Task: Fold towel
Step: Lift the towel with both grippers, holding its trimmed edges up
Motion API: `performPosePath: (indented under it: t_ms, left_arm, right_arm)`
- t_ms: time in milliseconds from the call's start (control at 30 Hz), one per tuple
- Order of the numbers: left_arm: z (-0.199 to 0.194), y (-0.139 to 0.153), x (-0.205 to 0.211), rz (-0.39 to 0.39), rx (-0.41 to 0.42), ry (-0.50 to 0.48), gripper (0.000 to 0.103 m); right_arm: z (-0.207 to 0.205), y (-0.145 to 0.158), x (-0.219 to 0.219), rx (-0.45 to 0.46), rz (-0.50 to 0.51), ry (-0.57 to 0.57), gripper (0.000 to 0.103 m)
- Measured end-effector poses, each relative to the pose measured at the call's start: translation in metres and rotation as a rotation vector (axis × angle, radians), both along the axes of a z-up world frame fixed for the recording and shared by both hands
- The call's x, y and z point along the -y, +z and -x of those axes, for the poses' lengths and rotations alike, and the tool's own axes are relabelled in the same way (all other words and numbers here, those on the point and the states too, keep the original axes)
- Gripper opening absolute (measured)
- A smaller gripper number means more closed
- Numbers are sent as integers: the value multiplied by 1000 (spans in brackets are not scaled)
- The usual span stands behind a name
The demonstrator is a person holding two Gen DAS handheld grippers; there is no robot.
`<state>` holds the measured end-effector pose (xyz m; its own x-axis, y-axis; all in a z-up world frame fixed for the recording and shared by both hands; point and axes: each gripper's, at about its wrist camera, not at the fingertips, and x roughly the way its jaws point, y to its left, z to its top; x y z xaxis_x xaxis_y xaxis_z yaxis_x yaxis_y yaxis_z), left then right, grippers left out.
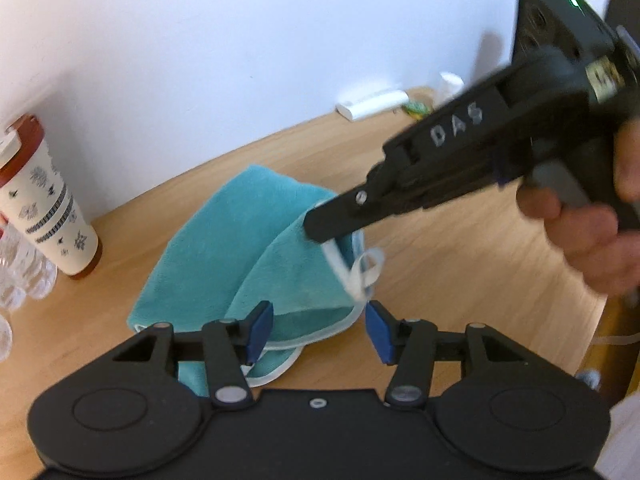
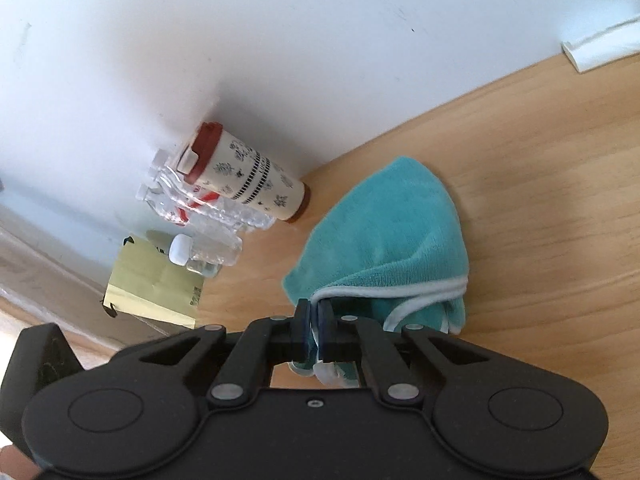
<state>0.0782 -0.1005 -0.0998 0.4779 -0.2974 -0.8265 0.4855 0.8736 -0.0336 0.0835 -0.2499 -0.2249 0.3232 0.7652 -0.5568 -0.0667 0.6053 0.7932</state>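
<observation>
Blue pads of my left tool stand apart at the frame's bottom, clamping nothing; soft, light teal towel lies mid-frame on the desk.
Right tool pinches its white-trimmed corner, the best hold; cup left.

Right view: my right tool is clamped together on the towel's hem; limp cloth will drape.
Cup, bottles upper left, clear.
</observation>
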Motion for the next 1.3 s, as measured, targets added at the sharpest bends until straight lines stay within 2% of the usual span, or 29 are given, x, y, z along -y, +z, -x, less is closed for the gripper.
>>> performPosePath:
  t_ms: [67,133,233,300,367,433,567,700,800,967,1300]
  left_arm:
    - [-2,4,0,20,-5,38,71]
    - [-8,6,-5,56,-27,102,74]
    - [-17,0,-13,119,-74,215,73]
    - [-20,-3,-16,131,-83,268,67]
    - [-20,-5,-18,147,-90,316,58]
    - [-21,-9,-20,167,-103,367,55]
    - [-21,-11,-30,234,-151,444,56]
    - [-19,-6,-34,243,-152,455,56]
    - [-14,-1,-37,281,-164,484,56]
    - [-11,-4,-44,345,-194,626,57]
    - [-10,-9,-40,408,-190,767,59]
  right_arm:
    - [0,2,0,-5,-2,-12,3]
    - [0,4,-1,-9,-8,-17,3]
    - [0,9,-1,-5,-29,-18,3]
    - [0,12,-2,-1,-32,-17,3]
    - [-2,15,-4,0,-33,-14,3]
    - [-2,16,-3,4,-38,-20,3]
    - [-3,20,-1,15,-39,-26,3]
    - [-6,23,1,13,-42,-30,3]
    - [-8,26,0,20,-30,-23,3]
    - [-8,28,-1,19,-36,-23,3]
    - [-9,35,2,34,-34,23,3]
